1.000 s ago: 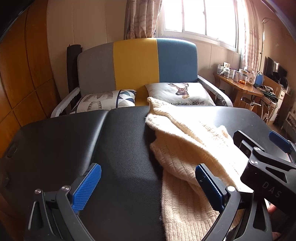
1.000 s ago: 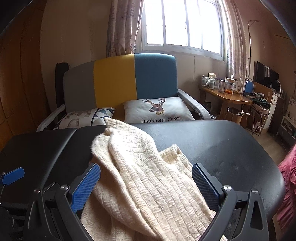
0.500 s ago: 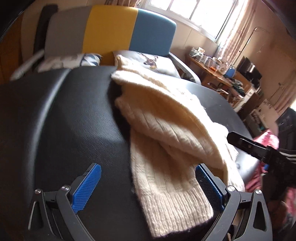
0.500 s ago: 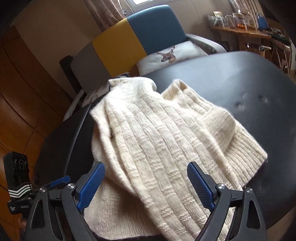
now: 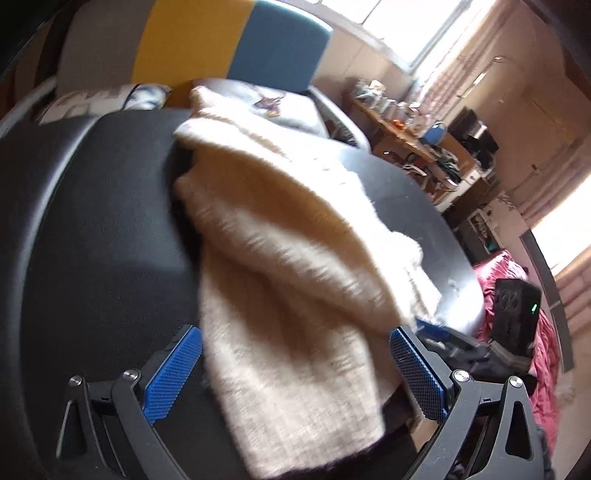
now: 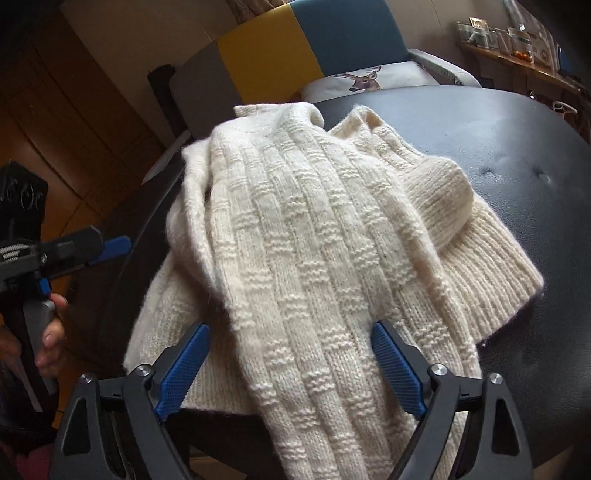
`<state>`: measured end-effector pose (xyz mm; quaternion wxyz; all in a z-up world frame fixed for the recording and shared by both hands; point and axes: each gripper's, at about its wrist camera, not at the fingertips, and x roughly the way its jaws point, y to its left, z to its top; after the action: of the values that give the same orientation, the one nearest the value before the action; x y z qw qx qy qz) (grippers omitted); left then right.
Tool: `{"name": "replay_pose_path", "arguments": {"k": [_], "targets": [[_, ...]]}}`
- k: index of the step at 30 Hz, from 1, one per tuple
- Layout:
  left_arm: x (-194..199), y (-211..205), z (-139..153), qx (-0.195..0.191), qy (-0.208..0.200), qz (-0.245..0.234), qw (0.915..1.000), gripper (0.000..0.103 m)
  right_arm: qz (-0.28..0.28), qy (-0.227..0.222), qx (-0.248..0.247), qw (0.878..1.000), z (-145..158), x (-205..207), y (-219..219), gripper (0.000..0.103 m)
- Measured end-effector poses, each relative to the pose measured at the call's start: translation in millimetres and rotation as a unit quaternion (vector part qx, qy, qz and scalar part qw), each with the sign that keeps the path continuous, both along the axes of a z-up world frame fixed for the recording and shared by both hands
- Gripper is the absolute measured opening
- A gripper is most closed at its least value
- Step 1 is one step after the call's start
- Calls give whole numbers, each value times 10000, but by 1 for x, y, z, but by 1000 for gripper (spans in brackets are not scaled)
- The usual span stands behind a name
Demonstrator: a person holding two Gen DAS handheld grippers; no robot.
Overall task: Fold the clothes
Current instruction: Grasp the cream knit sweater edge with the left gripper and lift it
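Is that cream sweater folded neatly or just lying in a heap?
A heap: the sweater lies rumpled on the black table, layers overlapping unevenly, one ribbed cuff flopped on top.

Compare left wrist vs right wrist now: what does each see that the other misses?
Left wrist only: pink bedding at right, and the bright window.
Right wrist only: a hand squeezing the other gripper's handle, and the sweater's ribbed cuff in sharp focus.
Both: the cream sweater on the black table, the tricolour sofa, and open blue pads straddling knit; the right gripper is closing.
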<state>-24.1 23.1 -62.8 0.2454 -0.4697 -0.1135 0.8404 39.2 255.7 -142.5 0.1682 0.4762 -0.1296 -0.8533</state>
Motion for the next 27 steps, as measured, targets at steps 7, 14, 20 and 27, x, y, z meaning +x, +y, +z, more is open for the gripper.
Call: {"name": "replay_pose_path", "arguments": {"k": [7,14,20,27], "targets": [[-11,35,-6,399,-417,-586,9966,103,-165,-173,107,9997,21,36,35,67],[12,69,-16,1604,-1540,-1274,9666,102,-626,-582,147,9962,0,63,65,67],[5,96,-44,1753,-2370,-1294,9468,102,-727,-525,-82,9959,-6,78,78,68],[7,108,-45,1559,-2226,-1208,9548,67,-790,-448,-317,9954,-5,80,85,68]]}}
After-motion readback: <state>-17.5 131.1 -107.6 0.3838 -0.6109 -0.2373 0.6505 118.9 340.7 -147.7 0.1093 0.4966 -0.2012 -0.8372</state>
